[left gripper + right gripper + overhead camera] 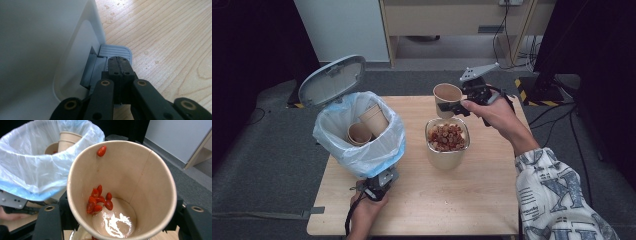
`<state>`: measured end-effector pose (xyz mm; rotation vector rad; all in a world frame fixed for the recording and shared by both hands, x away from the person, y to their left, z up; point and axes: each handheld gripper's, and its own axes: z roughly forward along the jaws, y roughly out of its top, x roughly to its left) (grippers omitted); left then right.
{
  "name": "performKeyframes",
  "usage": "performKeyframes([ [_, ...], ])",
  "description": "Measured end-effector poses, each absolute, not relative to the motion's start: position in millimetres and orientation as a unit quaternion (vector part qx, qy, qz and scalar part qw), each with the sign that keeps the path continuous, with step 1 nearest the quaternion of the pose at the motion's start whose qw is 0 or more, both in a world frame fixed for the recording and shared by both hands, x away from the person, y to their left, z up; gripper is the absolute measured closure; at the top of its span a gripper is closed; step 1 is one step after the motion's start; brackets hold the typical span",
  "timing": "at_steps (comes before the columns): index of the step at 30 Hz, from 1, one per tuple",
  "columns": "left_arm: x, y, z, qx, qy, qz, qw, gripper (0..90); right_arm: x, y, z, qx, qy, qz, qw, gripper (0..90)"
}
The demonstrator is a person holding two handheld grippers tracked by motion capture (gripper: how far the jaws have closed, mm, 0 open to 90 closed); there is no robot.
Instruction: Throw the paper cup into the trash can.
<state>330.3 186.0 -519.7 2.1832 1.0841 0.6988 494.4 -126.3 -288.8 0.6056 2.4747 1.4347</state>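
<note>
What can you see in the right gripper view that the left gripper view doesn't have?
The right gripper view has red berries inside a paper cup and cups in the bin bag. The left gripper view has the bin's grey pedal under the shut left hand-held gripper, plus water drops. Both include the bin and the wooden table.

text: none legible | labels: none | sleeve (557, 195): large letter-like print, unreadable
</note>
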Motion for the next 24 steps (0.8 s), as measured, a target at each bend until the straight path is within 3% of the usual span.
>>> performKeyframes([
  [24, 330.3, 186.1, -519.8, 0.822, 0.407, 0.263, 0.299, 89.0, 488.9, -62.1, -258.6, 0.179, 0.846, 0.495, 0.087, 34.0],
])
